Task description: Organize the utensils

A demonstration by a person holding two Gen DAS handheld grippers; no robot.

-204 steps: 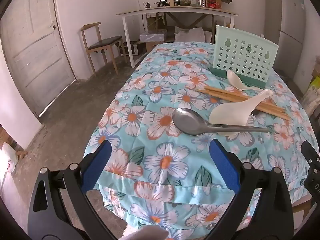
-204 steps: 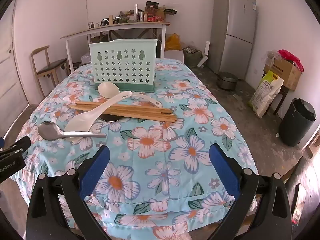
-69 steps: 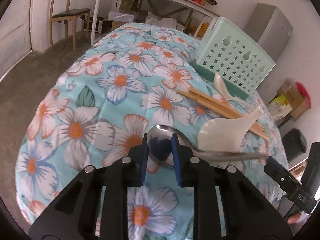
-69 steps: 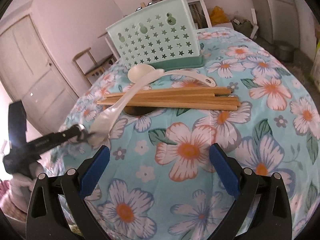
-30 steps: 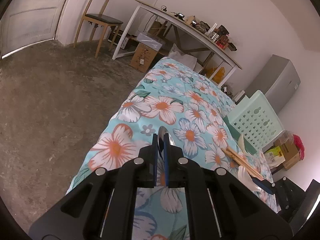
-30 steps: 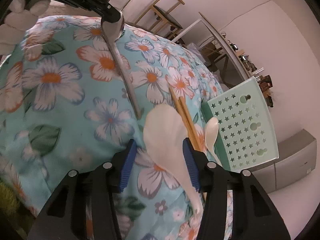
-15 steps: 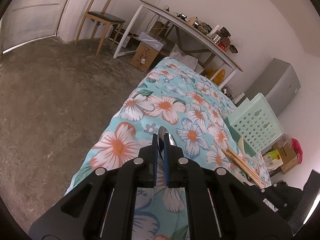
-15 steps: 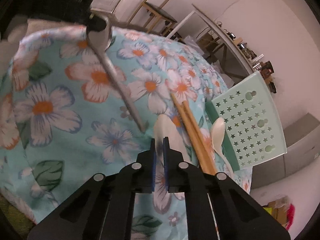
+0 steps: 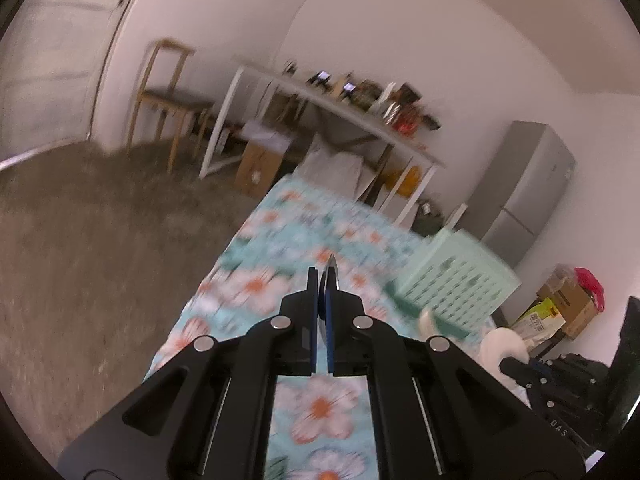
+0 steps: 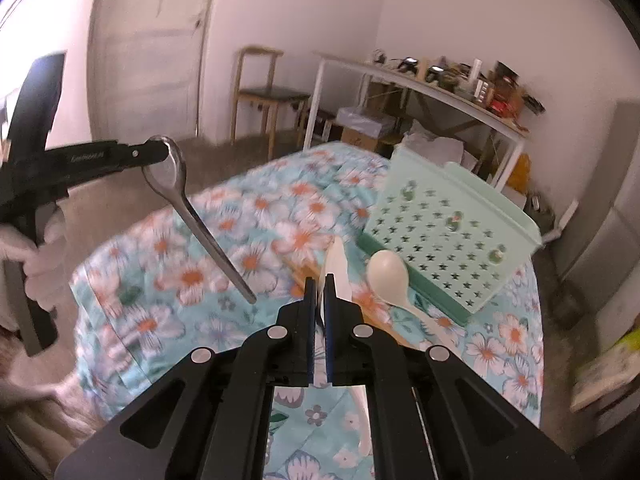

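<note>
The metal spoon (image 10: 188, 208) hangs in the air above the near-left part of the table (image 10: 168, 320), clamped by its bowl in the left tongs (image 10: 162, 151); its handle slants down toward the floral cloth without touching it. In the left wrist view the bowl's edge pokes out between the blue pads (image 9: 330, 312), which are pressed together on it.

The white rice paddle (image 10: 338, 276) is pinched edge-on in the right tongs (image 10: 319, 300), whose jaws are nearly together around its blade, and its handle trails down beneath them. Just right of it a small cream spoon (image 10: 390, 278) lies on the cloth, its bowl near the foot of the mint-green utensil holder (image 10: 448, 228), which stands upright on the far right of the table. Wooden chopsticks (image 10: 304, 270) lie partly hidden behind the paddle.

A gloved hand (image 10: 36, 256) grips the left tool at the frame's left edge.
</note>
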